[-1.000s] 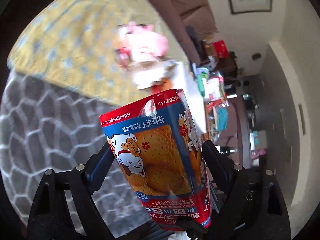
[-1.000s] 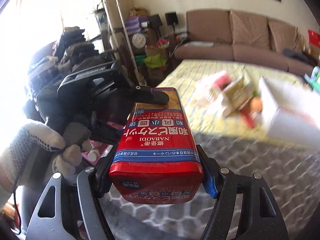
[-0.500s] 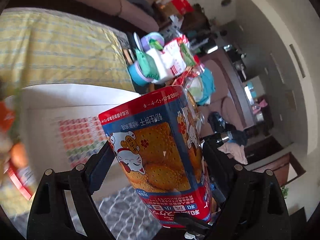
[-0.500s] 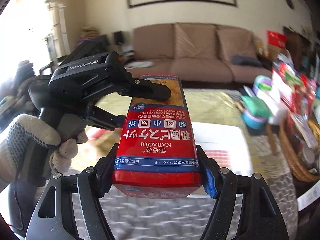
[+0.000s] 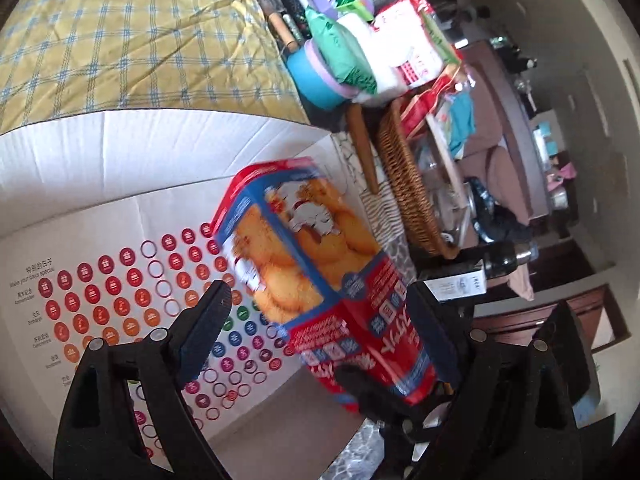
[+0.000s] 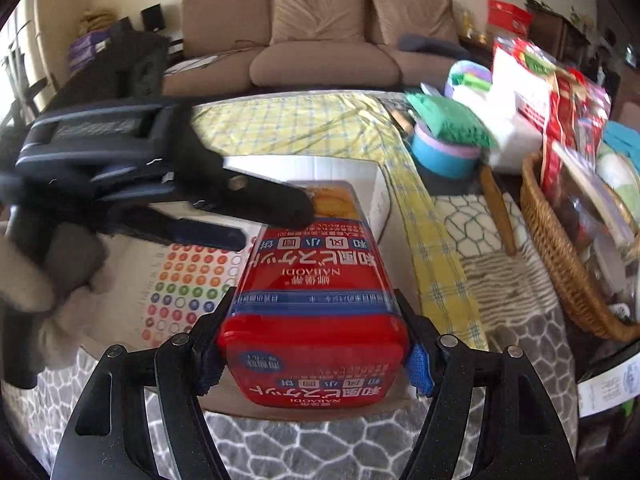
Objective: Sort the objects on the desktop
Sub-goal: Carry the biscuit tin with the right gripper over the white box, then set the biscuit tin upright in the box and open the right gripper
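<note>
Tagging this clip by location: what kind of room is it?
Most likely a lived-in home living room: a brown cushioned sofa against the wall, a table under a yellow checked cloth, and a wicker basket of snack packets.

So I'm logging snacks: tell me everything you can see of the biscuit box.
The biscuit box is a tall glossy carton, red ends, blue bands, biscuits and a white cat pictured, Japanese lettering. It is held in the air over the white cardboard box, its near end clamped by the right gripper; the left gripper is open around it.

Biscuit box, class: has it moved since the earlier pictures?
Yes. The biscuit box, clamped in the right gripper, has travelled from beside the table to over the white carton.
</note>
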{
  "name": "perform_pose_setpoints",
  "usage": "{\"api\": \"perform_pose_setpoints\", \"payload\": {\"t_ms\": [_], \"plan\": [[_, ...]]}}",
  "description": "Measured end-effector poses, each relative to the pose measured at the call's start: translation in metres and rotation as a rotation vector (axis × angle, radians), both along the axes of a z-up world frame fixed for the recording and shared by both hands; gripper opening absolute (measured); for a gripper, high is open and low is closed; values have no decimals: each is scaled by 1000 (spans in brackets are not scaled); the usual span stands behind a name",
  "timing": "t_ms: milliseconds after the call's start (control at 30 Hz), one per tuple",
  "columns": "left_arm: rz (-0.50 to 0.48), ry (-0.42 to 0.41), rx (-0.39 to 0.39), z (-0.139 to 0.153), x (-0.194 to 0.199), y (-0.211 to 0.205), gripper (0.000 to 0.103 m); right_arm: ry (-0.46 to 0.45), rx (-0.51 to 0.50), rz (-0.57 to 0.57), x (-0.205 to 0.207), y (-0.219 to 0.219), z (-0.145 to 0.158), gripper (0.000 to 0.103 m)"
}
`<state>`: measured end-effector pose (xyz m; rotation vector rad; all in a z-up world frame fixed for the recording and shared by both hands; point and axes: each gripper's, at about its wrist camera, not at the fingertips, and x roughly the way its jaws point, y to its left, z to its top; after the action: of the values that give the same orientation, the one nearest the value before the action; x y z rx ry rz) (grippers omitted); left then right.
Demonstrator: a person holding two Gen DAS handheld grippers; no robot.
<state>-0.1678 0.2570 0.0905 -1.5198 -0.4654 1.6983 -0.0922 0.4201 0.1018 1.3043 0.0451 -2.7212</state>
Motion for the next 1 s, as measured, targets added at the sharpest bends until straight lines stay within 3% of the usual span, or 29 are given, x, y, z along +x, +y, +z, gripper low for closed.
{"api": "perform_pose_setpoints", "payload": {"t_ms": [133,300,467,667,933,1000], "plan": [[27,-3,-49,-3,-2,-16,90,-78,61,-30,-4,-1,-6,73],[48,-13,-87,-13,-7,-28,90,-31,105,-43,6,0,13,74],[55,-31,-106,-23,-4,-32,91,-64,142,-31,3,-5,7,74],[100,-51,-70,-23,-5,-45,93,-151,263,-9,-15,-18,-12,73],[89,-37,-64,-12,-5,-54,95,37,83,-15,8,-8,61,74],[86,-35,-63,-12,-4,-54,95,6,65,8,-2,-11,58,67]]}}
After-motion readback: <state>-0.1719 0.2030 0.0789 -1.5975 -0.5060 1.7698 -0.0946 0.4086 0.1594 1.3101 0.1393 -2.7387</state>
